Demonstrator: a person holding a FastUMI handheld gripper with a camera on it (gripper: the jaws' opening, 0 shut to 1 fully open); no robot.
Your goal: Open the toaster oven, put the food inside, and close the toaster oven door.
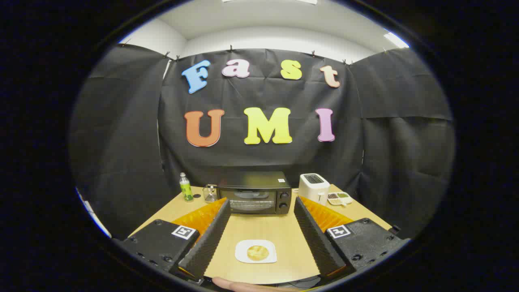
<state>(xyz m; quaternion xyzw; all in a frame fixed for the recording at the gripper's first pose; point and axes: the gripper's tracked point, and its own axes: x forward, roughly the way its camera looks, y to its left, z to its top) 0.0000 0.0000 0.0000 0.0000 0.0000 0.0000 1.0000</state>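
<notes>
A black toaster oven [254, 197] stands at the back of the wooden table [279, 231], its glass door shut and two knobs on its right side. A round golden pastry [258, 252] lies on a small white plate [242, 256] near the table's front edge, between my fingers and low in the gap. My gripper [262, 207] is open wide, held above the table with nothing between its fingers. The oven sits just beyond the fingertips.
A green bottle [186, 187] and a small glass jar [210, 193] stand left of the oven. A white toaster [313, 188] and a small dish of snacks [339, 198] stand to its right. A fingertip [239, 285] shows at the table's near edge.
</notes>
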